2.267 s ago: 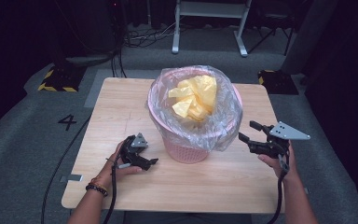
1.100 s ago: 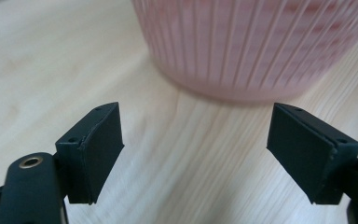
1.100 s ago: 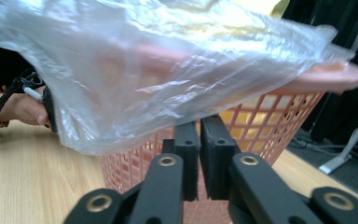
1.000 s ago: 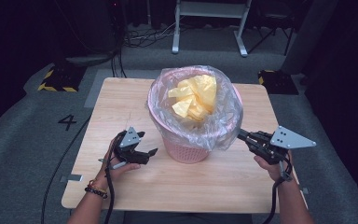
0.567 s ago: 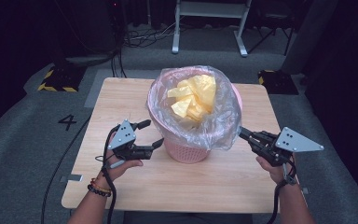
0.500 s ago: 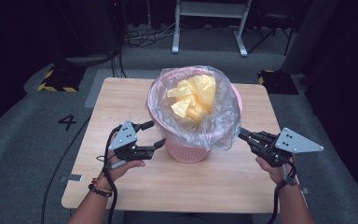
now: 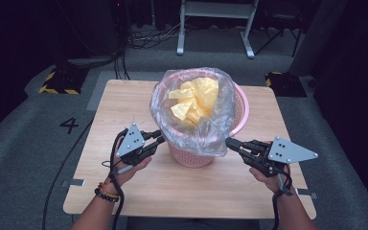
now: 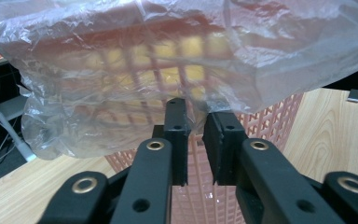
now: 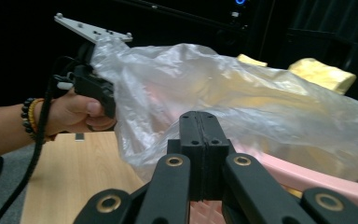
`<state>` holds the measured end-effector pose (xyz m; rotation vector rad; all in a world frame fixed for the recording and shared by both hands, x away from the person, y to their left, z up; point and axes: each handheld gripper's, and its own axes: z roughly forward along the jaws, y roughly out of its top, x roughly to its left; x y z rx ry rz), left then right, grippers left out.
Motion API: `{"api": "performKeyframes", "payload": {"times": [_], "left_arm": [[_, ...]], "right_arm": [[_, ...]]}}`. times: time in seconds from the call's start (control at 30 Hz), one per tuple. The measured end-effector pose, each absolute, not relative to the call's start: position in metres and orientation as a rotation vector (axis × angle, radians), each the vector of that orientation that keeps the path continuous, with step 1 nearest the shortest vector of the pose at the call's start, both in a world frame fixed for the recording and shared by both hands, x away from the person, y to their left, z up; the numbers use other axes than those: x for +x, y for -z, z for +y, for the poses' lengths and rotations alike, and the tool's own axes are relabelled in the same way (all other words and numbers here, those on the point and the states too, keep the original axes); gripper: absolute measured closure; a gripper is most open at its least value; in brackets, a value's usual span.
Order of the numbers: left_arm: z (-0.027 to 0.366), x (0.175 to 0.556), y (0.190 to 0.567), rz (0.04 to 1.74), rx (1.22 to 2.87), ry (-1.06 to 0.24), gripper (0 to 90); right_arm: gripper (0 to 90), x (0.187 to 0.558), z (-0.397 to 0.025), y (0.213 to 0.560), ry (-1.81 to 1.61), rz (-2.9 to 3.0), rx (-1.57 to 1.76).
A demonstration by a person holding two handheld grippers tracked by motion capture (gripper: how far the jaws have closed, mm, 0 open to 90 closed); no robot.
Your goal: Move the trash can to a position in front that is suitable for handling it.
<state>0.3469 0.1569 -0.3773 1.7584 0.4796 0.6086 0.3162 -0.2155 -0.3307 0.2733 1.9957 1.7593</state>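
- Nearest, on the person's side of the desk (image 7: 124, 191), both hands reach toward the pink basket (image 7: 239, 108); the left claw (image 7: 157, 138) has its jaws slightly parted around the hanging edge of the clear bag (image 7: 206, 139), film between them but not yet pinched
- The right claw (image 7: 231, 143) has its jaws pressed together at the bag's overhang on the opposite side; whether film is caught between them I cannot tell
- Farther in, the basket stands mid-desk, lined by the bag, with crumpled yellow paper (image 7: 196, 98) inside
- Judged step: taking hold of the liner's two sides; next the left claw should close on the film, then both lift evenly so the bag comes free without tearing
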Motion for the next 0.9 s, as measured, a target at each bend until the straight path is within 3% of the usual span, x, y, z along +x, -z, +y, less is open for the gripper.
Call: {"api": "performKeyframes", "payload": {"times": [0.33, 0.57, 0.6, 0.67, 0.77, 0.9], "left_arm": [[0.153, 0.344, 0.377, 0.461, 1.795, -0.62, 87.9], [0.153, 0.343, 0.377, 0.452, 1.796, -0.606, 87.1], [0.153, 0.343, 0.377, 0.446, 1.796, -0.581, 82.2], [0.153, 0.342, 0.377, 0.453, 1.781, -0.523, 55.6], [0.152, 0.333, 0.375, 0.408, 1.756, -0.456, 31.9], [0.152, 0.323, 0.371, 0.386, 1.705, -0.363, 23.4]], "right_arm": [[90.0, 0.315, -0.194, 0.336, -1.788, 2.027, 0.251], [90.0, 0.315, -0.183, 0.34, -1.788, 2.043, 0.245], [90.0, 0.314, -0.182, 0.341, -1.785, 2.044, 0.244], [90.0, 0.314, -0.18, 0.343, -1.771, 2.046, 0.241], [90.0, 0.314, -0.181, 0.346, -1.753, 2.036, 0.267], [90.0, 0.314, -0.182, 0.348, -1.724, 2.027, 0.262]]}}
